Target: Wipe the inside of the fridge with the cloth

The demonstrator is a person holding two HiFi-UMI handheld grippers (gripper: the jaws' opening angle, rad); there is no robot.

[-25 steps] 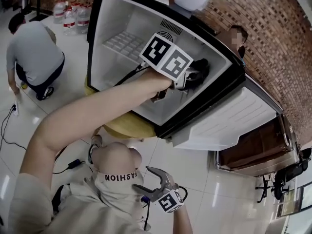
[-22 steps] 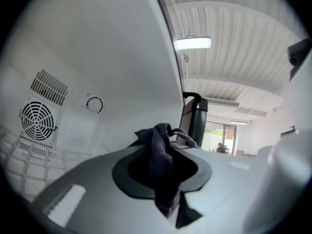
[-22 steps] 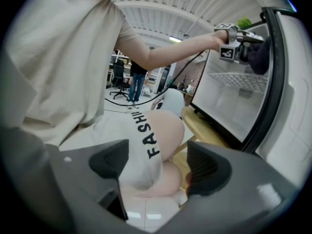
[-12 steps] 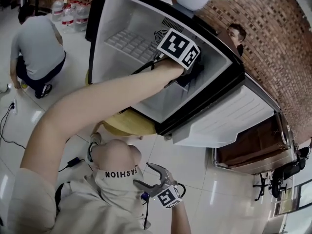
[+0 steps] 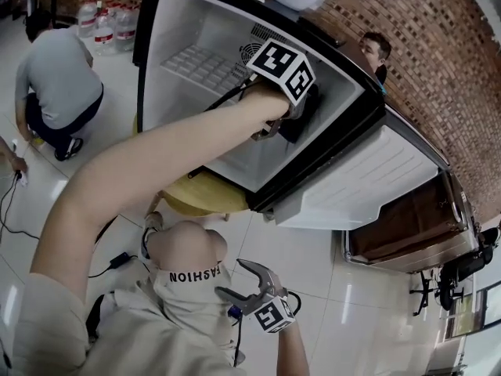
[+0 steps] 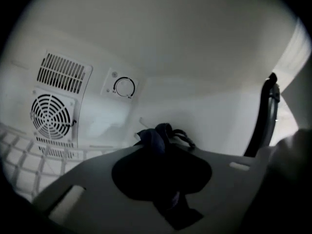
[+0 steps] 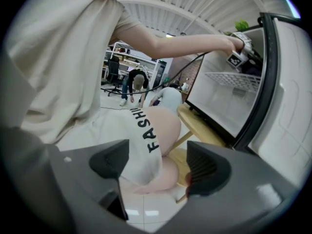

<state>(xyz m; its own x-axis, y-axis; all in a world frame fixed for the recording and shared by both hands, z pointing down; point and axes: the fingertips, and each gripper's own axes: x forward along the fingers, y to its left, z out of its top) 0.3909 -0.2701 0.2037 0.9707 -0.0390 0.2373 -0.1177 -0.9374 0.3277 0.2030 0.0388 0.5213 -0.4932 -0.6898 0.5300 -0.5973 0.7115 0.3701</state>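
Inside the fridge (image 5: pixel 188 22) my left gripper (image 6: pixel 161 172), clamped on the cloth (image 6: pixel 155 134), has slid along the wall, so wiping progresses; right gripper (image 7: pixel 158 167) idles, jaws apart.

I seem to be in an office or studio workspace, not a home. There is a bare red brick wall (image 5: pixel 438 45), glossy white floor tiles (image 5: pixel 313 265) with a power cable (image 5: pixel 119 260) across them, a black office chair (image 5: pixel 463 276), bottled water (image 5: pixel 102 23) stacked by the wall, and desks (image 7: pixel 122 57) farther back. The small fridge (image 5: pixel 180 45) stands on a low round table (image 5: pixel 200 198).
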